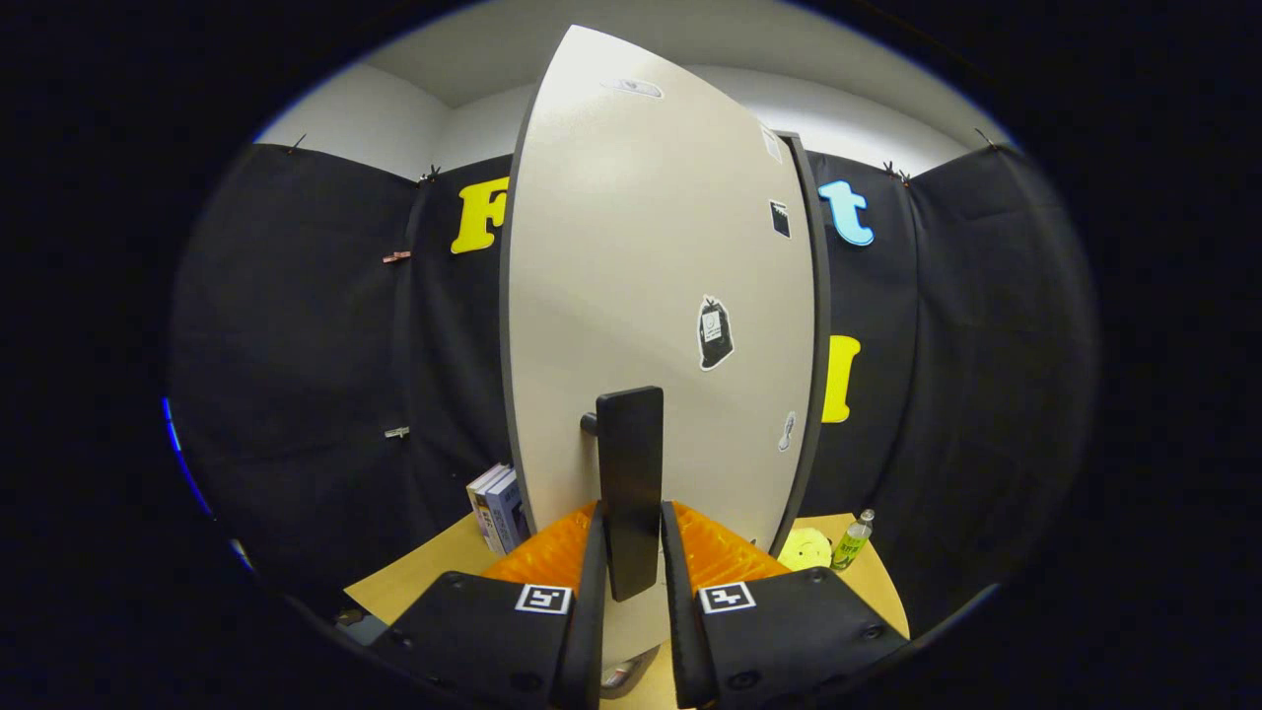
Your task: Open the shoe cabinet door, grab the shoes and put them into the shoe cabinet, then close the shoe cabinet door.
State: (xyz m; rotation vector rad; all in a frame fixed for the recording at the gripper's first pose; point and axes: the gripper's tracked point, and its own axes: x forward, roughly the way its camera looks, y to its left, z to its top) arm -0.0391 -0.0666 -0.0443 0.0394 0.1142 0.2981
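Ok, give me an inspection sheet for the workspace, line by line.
Surface: tan tabletop, bare patch beside the fingers.
Job's things: shoe cabinet door, pale with stickers; dark upright door handle between the fingers. Shoes: nothing seen.
Clutter: books standing beside the door; green bottle and yellow round item on the other side.
Grippers: gripper straddling the handle; contact of both fingers cannot be told.
Cables: nothing seen.
Surroundings: black cloth wall with clips.
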